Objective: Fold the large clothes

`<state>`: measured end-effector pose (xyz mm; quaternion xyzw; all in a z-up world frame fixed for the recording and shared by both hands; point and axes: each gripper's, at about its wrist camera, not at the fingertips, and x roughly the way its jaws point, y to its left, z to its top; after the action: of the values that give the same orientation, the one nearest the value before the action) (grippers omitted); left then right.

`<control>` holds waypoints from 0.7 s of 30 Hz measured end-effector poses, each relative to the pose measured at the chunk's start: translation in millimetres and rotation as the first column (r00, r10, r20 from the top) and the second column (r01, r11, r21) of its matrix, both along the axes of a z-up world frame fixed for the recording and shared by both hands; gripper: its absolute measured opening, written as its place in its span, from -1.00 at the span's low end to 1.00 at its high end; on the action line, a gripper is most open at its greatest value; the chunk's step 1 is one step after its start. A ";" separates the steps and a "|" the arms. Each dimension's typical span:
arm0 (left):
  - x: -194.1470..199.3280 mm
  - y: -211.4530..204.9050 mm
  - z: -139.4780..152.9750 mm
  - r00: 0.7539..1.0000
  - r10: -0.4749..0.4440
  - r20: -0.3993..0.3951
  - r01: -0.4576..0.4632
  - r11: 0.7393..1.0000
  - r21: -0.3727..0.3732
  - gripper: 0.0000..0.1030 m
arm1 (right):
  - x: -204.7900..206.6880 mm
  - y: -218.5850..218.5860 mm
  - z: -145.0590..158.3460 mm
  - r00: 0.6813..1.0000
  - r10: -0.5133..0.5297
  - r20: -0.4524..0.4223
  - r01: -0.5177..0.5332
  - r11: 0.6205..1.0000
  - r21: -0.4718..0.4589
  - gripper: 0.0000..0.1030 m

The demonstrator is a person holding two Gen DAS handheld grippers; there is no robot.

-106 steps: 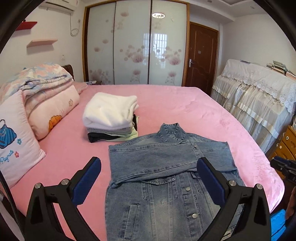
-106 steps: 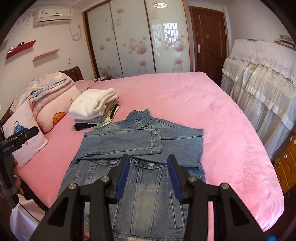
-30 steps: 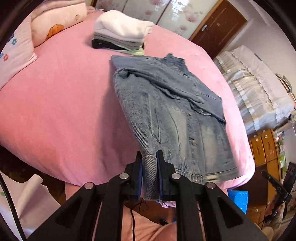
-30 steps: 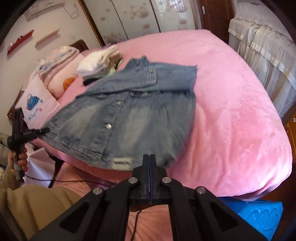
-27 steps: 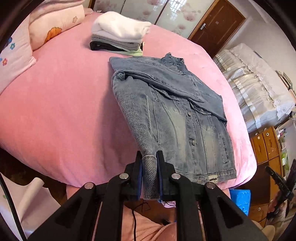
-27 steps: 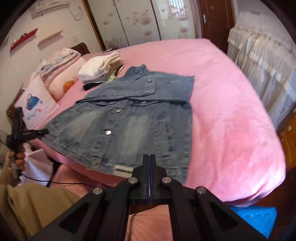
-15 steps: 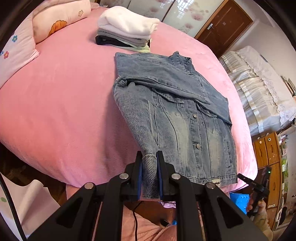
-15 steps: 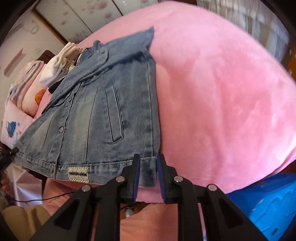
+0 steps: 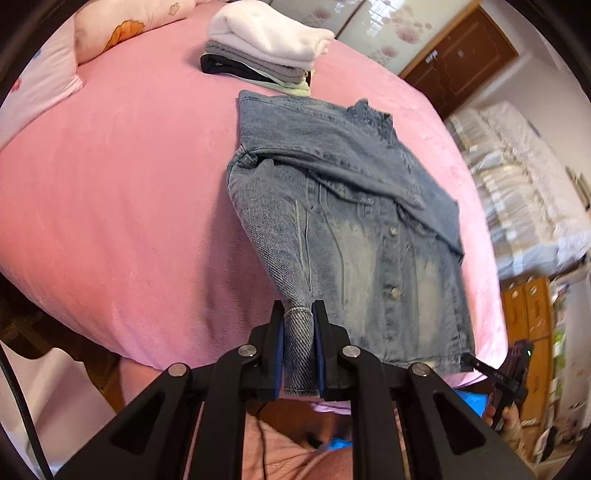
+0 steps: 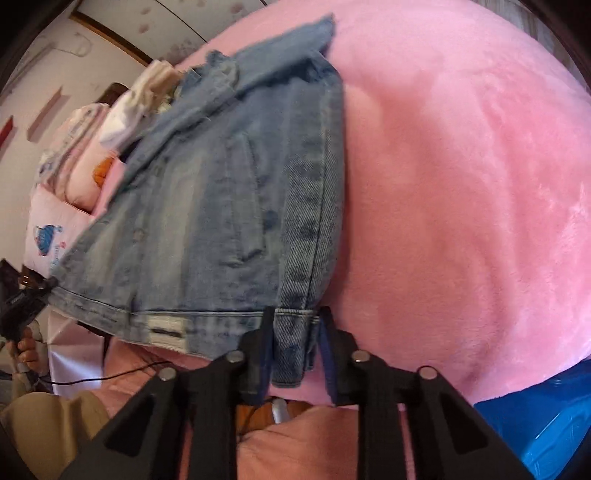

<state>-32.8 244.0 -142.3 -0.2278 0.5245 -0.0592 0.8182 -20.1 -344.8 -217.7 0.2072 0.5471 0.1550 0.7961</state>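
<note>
A light blue denim jacket (image 9: pixel 351 221) lies front up on the pink bed (image 9: pixel 110 184), sleeves folded across the chest. My left gripper (image 9: pixel 298 332) is shut on the hem corner at the near edge of the bed, and the denim rises tight from its pads. In the right wrist view, the jacket's (image 10: pixel 221 203) other hem corner hangs between the jaws of my right gripper (image 10: pixel 295 332). Those jaws stand slightly apart, with a thin gap at the right pad (image 10: pixel 327 343). Each gripper also shows small in the other's view, at opposite ends of the hem.
A stack of folded clothes (image 9: pixel 266 44), white on top, sits beyond the jacket's collar. Pillows (image 9: pixel 122 26) lie at the bed's far left. A lace-covered cabinet (image 9: pixel 517 184) and wooden drawers (image 9: pixel 532 314) stand to the right. A blue object (image 10: pixel 535 424) is on the floor below the bed edge.
My right gripper came down to the jacket's hem, and its shut jaws parted around the corner. My left gripper kept its hold and barely moved.
</note>
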 end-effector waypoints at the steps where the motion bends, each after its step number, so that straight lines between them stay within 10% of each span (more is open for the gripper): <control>1: 2.4 2.9 3.5 1.000 0.020 0.011 -0.019 0.999 -0.029 -0.78 | -1.1 1.6 21.2 0.999 -0.006 0.053 0.005 0.999 0.036 -0.65; 11: 129.9 20.6 74.9 0.968 0.137 0.210 -0.126 0.990 -0.066 -0.78 | 133.2 16.5 185.1 0.923 -0.091 0.373 0.065 0.994 0.083 -0.66; 21: 340.7 38.7 23.2 0.961 0.234 0.146 -0.255 0.955 0.151 -0.29 | 348.9 9.0 131.8 0.911 -0.328 0.249 0.348 0.937 -0.040 -0.19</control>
<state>307.9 282.8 -119.0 -0.2168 0.4423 0.0729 0.8672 328.7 -335.8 -86.0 0.2454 0.4095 0.0159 0.8786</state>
